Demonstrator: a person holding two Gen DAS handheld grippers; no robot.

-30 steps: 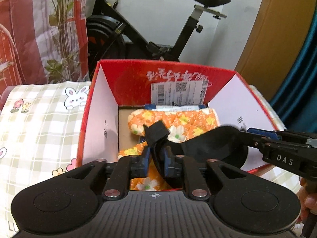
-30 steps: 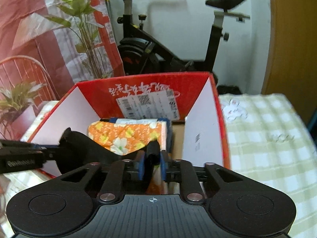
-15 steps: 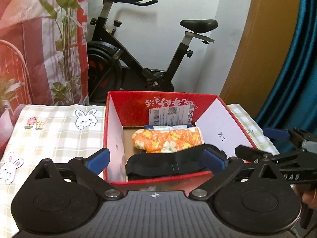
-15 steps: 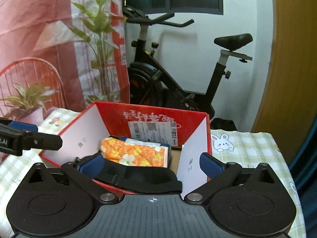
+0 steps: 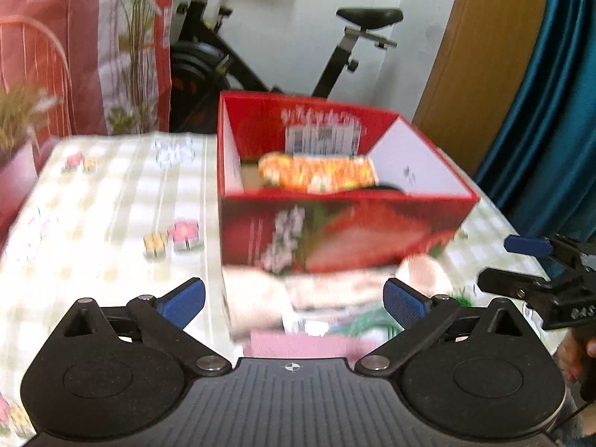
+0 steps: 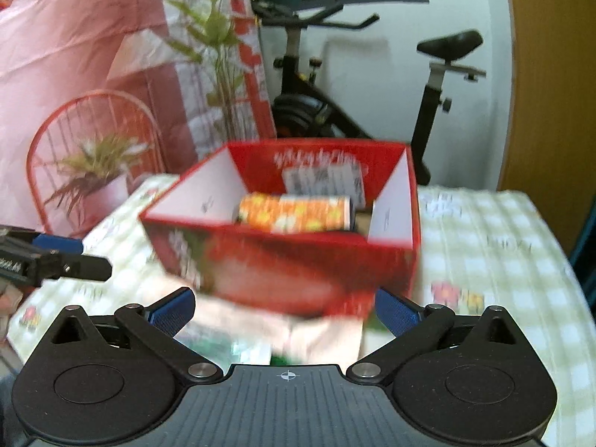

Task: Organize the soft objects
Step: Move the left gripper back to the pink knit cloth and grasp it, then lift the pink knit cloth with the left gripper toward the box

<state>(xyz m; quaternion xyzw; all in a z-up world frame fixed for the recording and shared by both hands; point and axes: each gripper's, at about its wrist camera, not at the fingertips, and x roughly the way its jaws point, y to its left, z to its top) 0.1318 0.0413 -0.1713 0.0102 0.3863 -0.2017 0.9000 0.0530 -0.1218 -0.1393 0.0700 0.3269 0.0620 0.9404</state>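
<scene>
In red box [image 5: 346,231]: orange floral cloth [image 5: 320,173], black item beside; both grippers' fingers [image 5: 182,300] spread wide, empty

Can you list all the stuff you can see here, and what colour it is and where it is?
box: one, red, on the table
floral cloth: one, orange, inside the box
black item: one, in the box, mostly hidden
soft pile: blurred, pale pink and green, before the box
tablecloth: one, checked green and white
exercise bike: one, black, behind the table
potted plant: one, left of the table
left gripper: open, empty
right gripper: open, empty
</scene>
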